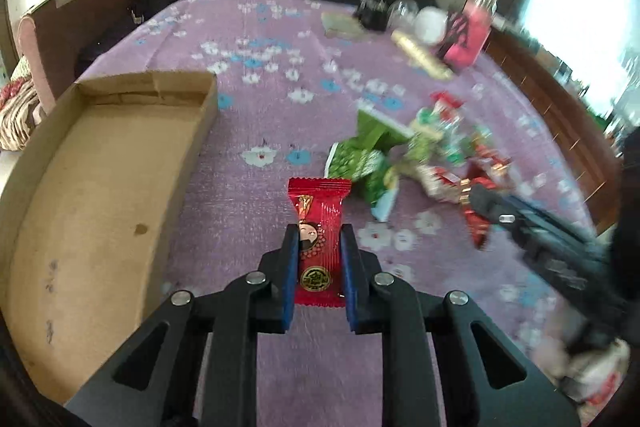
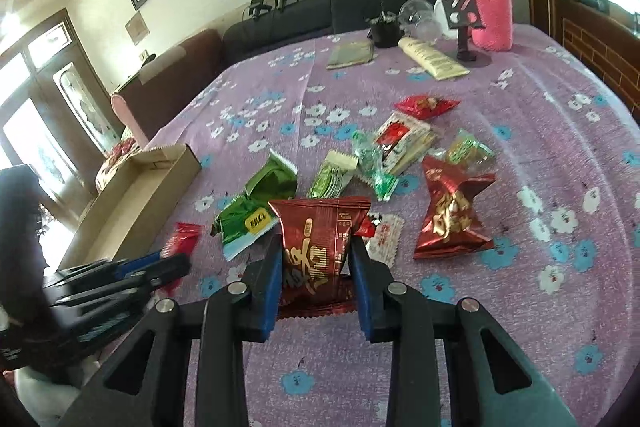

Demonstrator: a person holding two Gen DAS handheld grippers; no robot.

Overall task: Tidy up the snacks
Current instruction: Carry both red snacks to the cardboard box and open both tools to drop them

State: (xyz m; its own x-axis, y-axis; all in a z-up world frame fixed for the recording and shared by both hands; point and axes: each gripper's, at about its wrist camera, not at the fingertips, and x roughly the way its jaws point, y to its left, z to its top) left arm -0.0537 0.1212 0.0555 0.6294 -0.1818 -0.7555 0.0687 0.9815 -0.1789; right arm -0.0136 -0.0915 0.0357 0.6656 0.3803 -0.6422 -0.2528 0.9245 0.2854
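Left claw: clamped on small red candy packet, long axis pointing away along the fingers.
Right claw: closed on dark red snack bag (pile just beyond).
Cardboard tray: open, on bench, left of left claw, nearer to it than to right.

Left wrist view: motion blur smears the snack pile and the right gripper, so its jaws and any wrapper print cannot be read there. Right wrist view: the left gripper is blurred at the left edge, with a small red packet partly hidden behind it. The cardboard tray is cut off by the left wrist picture's rim.
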